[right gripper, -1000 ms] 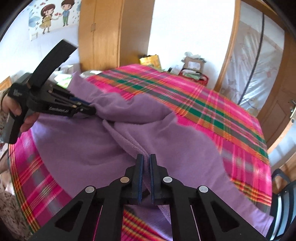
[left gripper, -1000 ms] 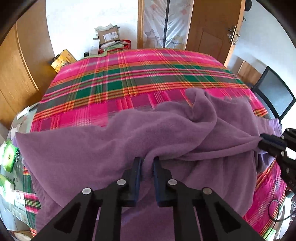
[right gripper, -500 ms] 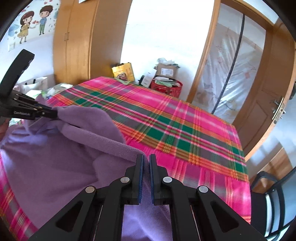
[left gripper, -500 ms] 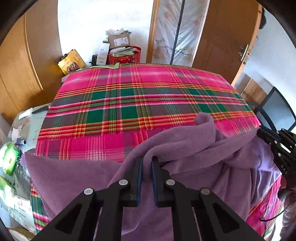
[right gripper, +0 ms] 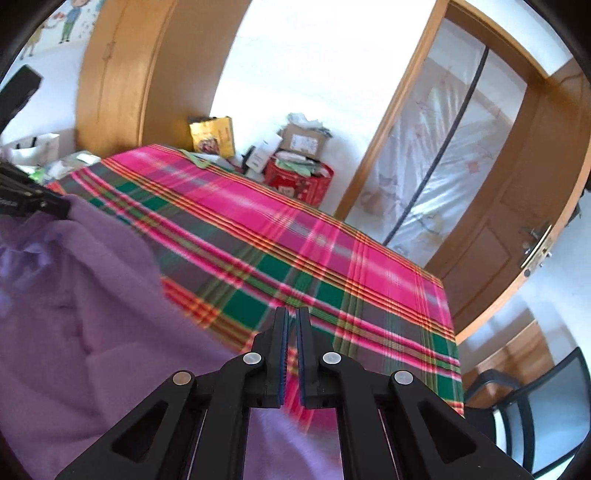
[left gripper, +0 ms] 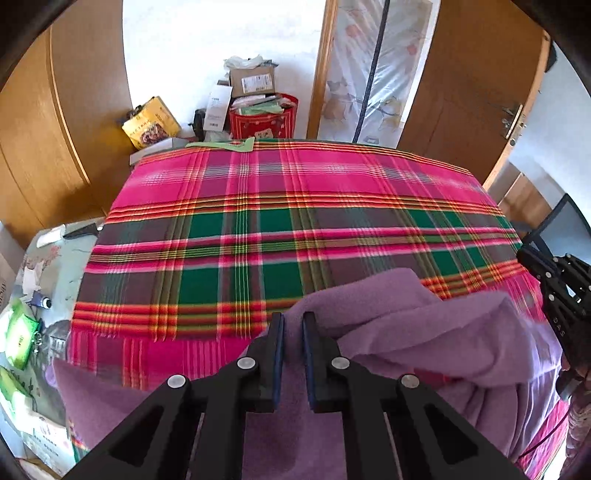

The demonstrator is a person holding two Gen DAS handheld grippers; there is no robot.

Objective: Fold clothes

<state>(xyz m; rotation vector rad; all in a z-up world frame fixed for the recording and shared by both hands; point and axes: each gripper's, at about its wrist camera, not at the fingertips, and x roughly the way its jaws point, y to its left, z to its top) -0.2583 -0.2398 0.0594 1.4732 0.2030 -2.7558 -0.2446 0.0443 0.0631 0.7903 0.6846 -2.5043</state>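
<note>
Bedroom with wooden doors; bed [left gripper: 280, 221] under a pink and green plaid cover. Purple garment [left gripper: 424, 332] bunched at the near edge of the bed, lifted in folds. Left gripper [left gripper: 292, 325] clamped on a fold of the purple cloth. Right gripper [right gripper: 291, 321], jaws nearly together, purple cloth under them; grip not discernible.

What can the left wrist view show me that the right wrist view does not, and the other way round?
Only the left wrist view shows purple cloth pinched between the left gripper pads, and green packets on the floor.

Only the right wrist view shows a cartoon wall picture and the right gripper nearly closed, the plaid visible through its slit.

Both show the plaid bedspread, red basket, yellow box and wooden door.
</note>
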